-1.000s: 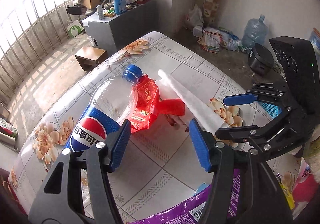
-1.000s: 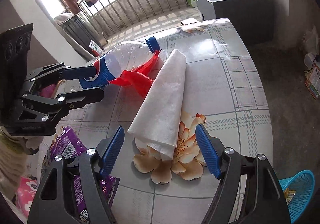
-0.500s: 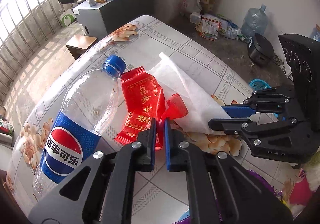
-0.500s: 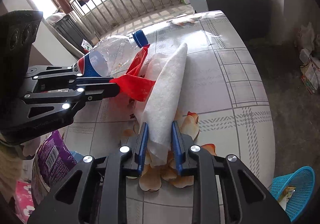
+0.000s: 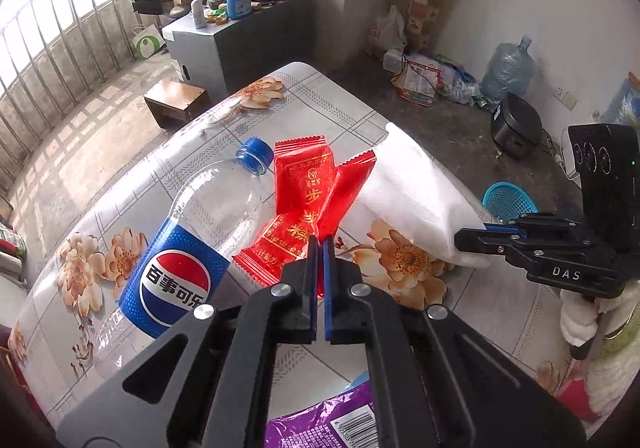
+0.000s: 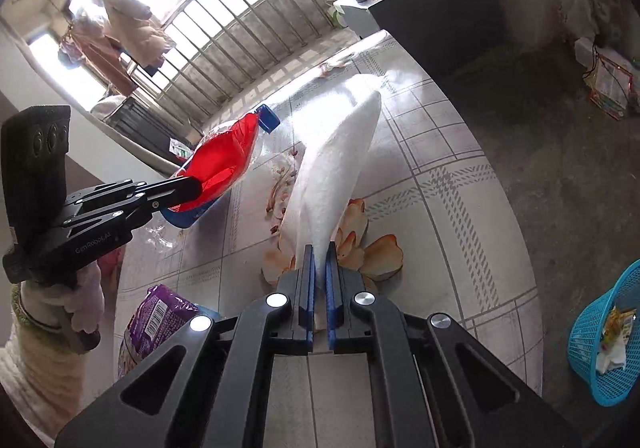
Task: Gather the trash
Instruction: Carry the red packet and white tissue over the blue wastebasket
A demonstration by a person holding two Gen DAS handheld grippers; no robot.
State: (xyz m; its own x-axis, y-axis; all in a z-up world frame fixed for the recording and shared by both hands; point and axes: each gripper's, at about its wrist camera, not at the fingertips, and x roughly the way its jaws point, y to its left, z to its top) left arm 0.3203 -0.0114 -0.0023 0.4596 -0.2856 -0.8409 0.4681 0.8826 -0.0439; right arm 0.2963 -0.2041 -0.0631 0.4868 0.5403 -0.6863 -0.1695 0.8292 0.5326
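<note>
pinching red wrapper [image 5: 308, 204] in left tool [image 5: 320, 248], white tissue [image 6: 336, 184] in right tool [image 6: 319, 260]

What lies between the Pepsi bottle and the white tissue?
The red wrappers, pinched by the left gripper, hang between the Pepsi bottle and white tissue; left wrist view.

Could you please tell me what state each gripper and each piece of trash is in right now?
left gripper: shut on red wrapper.
right gripper: shut on white tissue.
red wrapper: pinched at its near end.
white tissue: gripped at its near end.
Pepsi bottle: capped, lying on its side.
blue basket: on the floor, holding scraps.
</note>
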